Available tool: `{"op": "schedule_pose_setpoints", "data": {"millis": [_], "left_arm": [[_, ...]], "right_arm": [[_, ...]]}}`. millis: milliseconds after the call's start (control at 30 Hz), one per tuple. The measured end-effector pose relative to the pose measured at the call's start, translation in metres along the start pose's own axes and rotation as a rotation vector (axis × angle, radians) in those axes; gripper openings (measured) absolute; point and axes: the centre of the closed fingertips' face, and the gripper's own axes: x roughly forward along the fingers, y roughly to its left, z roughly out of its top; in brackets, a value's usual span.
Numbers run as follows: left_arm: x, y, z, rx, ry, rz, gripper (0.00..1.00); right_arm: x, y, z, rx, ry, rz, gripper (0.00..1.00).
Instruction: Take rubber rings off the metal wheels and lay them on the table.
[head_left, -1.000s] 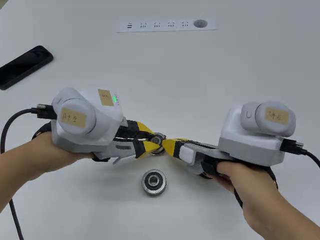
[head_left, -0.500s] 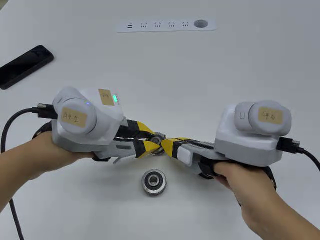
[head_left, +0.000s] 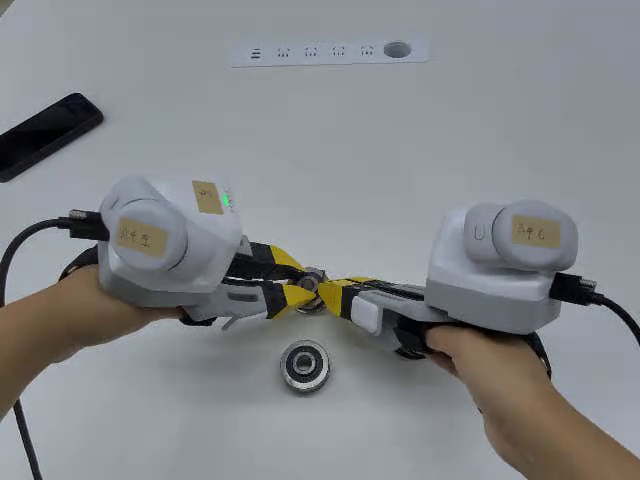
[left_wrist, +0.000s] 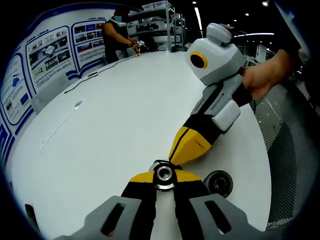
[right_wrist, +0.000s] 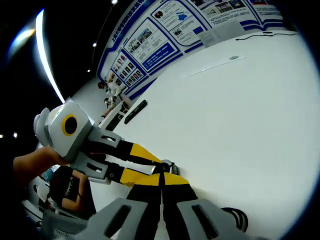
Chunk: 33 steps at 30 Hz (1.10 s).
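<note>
Two grippers meet tip to tip over the white counter (head_left: 420, 140) in the head view. The left gripper (head_left: 298, 283) pinches a small metal wheel (head_left: 313, 284) between its yellow-and-black fingers, just above the counter. The right gripper (head_left: 336, 293) has its fingers pressed together, with the tips at that wheel's rim. A second wheel (head_left: 304, 365) lies flat on the counter, nearer the person, with a dark rubber ring (head_left: 285, 366) around its metal hub. A black phone (head_left: 45, 133) lies far to the left, and a white power strip (head_left: 328, 50) lies along the far side.

In the left gripper view, the fingers (left_wrist: 141, 178) clamp the metal wheel (left_wrist: 164, 173) from both sides, and the right gripper's closed yellow tip touches its upper right rim. The second wheel (left_wrist: 218, 183) lies to the right on the counter.

In the right gripper view, the fingers (right_wrist: 147, 182) are almost together, with their tips against the held metal wheel (right_wrist: 165, 164). I cannot tell whether any rubber is caught between them. The left gripper reaches in from the left.
</note>
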Motion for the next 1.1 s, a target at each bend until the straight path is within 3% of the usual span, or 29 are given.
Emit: {"op": "schedule_pose_setpoints", "data": {"millis": [900,1100], "left_arm": [[0.0,0.001,0.0,0.006,-0.002,-0.001,0.12],[0.001,0.0,0.0,0.013,0.004,0.007,0.13]], "right_arm": [[0.0,0.013,0.004,0.008,-0.01,0.035,0.0],[-0.001,0.01,0.005,0.092,-0.019,0.034,0.01]]}}
